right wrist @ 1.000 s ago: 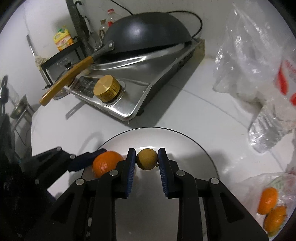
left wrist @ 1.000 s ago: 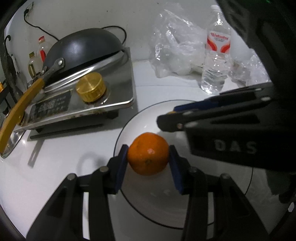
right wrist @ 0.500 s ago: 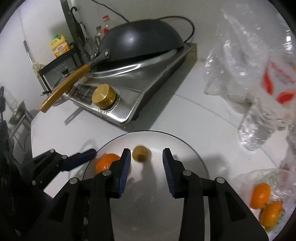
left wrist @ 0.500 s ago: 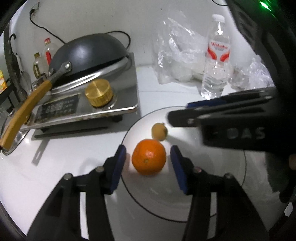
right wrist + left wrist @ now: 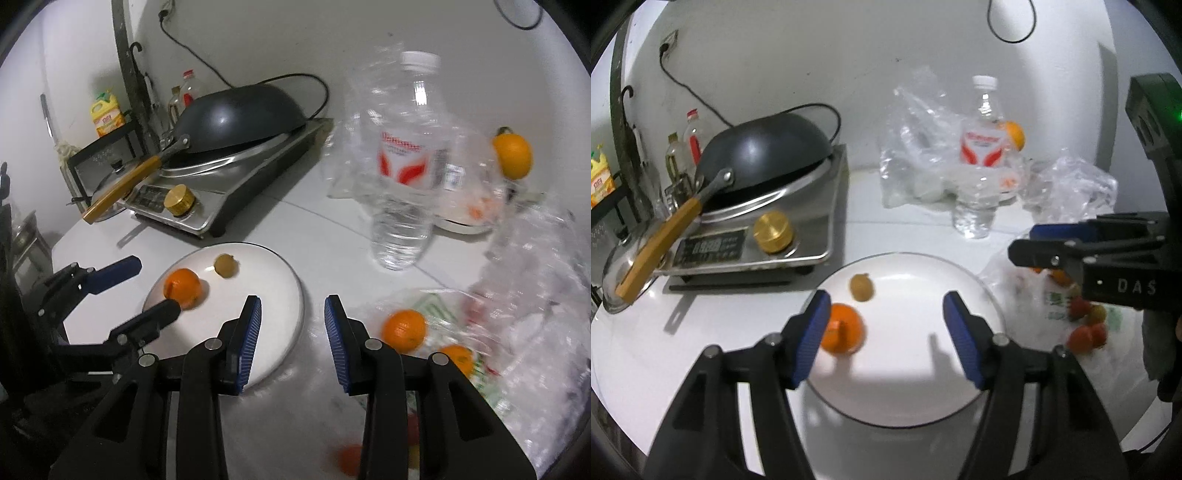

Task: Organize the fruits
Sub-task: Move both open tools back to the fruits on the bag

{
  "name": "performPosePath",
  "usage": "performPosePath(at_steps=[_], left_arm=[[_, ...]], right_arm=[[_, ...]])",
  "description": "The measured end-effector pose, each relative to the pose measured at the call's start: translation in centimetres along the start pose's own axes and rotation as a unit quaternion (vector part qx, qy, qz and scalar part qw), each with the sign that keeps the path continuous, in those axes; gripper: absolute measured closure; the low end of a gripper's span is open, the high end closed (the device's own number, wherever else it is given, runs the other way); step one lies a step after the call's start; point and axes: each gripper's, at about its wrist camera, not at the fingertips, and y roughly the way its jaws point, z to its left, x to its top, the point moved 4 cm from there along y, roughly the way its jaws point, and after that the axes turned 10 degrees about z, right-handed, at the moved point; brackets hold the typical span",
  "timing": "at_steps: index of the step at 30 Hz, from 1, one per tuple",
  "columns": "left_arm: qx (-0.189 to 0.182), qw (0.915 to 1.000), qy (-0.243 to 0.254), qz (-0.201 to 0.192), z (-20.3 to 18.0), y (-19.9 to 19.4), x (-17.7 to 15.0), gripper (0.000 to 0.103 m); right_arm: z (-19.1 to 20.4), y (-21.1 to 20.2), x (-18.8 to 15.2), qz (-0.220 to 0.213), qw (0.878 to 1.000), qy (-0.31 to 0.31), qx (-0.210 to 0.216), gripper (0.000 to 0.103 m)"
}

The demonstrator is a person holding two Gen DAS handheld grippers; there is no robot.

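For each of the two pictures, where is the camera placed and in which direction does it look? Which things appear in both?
Left wrist: sits on the left gripper, looks forward over the white plate toward the stove; its own open fingers show, and the right gripper enters at right.
Right wrist: sits on the right gripper, looks over the plate's right edge and the fruit bag; its own open fingers show, and the left gripper at left.
Shared: the plate, the orange, the small brown fruit, the water bottle.

"DAS" stands on the right tongs [image 5: 1052, 243] housing.
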Motion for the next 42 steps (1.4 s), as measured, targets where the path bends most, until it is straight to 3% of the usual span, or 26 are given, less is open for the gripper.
performPosePath(at_steps=[18, 42], left_arm=[[-0.026, 0.9986, 0.045, 0.003, -8.0, -1.2, 0.9, 0.038], [-0.054, 0.9934, 0.096, 0.034, -15.0, -0.2, -0.4, 0.038]], right_arm=[[-7.1, -4.7, -4.8, -0.025, 0.999, 0.034, -0.033, 0.065], [-10.3, -5.7, -10.2, -0.01, 0.999, 0.046, -0.022, 0.066]])
